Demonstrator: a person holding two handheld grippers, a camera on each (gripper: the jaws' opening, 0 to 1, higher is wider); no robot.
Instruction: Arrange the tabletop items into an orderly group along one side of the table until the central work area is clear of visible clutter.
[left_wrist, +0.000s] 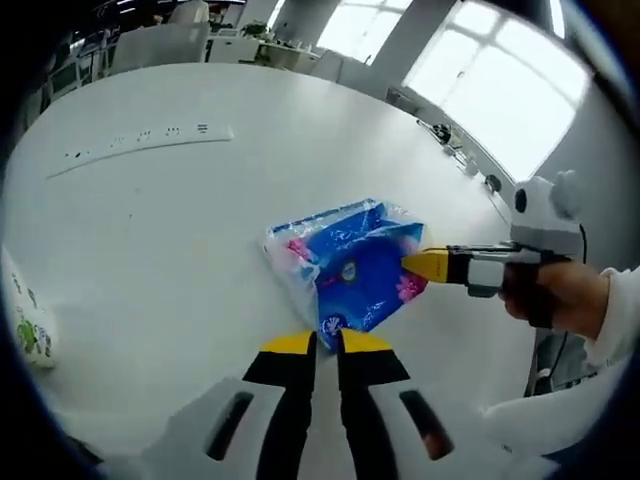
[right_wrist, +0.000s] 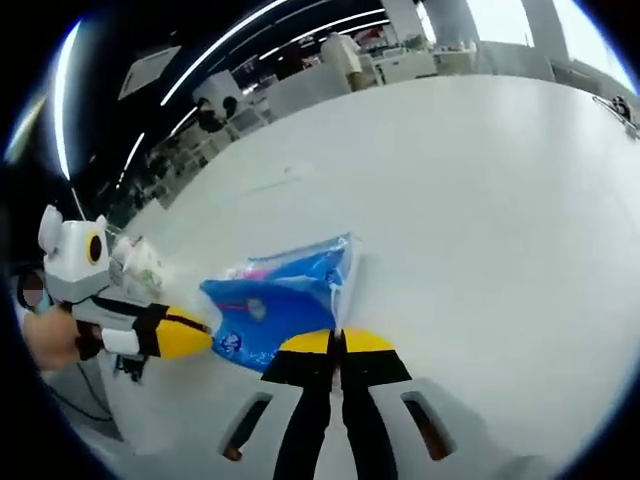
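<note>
Pinching blue tissue pack (left_wrist: 350, 265) at opposite edges, both hand-held grippers closed; white table (left_wrist: 150, 230), bright windows (left_wrist: 490, 70)

Bright windows (left_wrist: 500, 75) line one wall beyond the white table (left_wrist: 150, 240), with what look like desks (right_wrist: 400, 65) behind.

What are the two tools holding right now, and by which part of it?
Both hold the blue tissue pack. The left tool is shut on its near corner; the right tool pinches the opposite edge of the wrapper.
</note>
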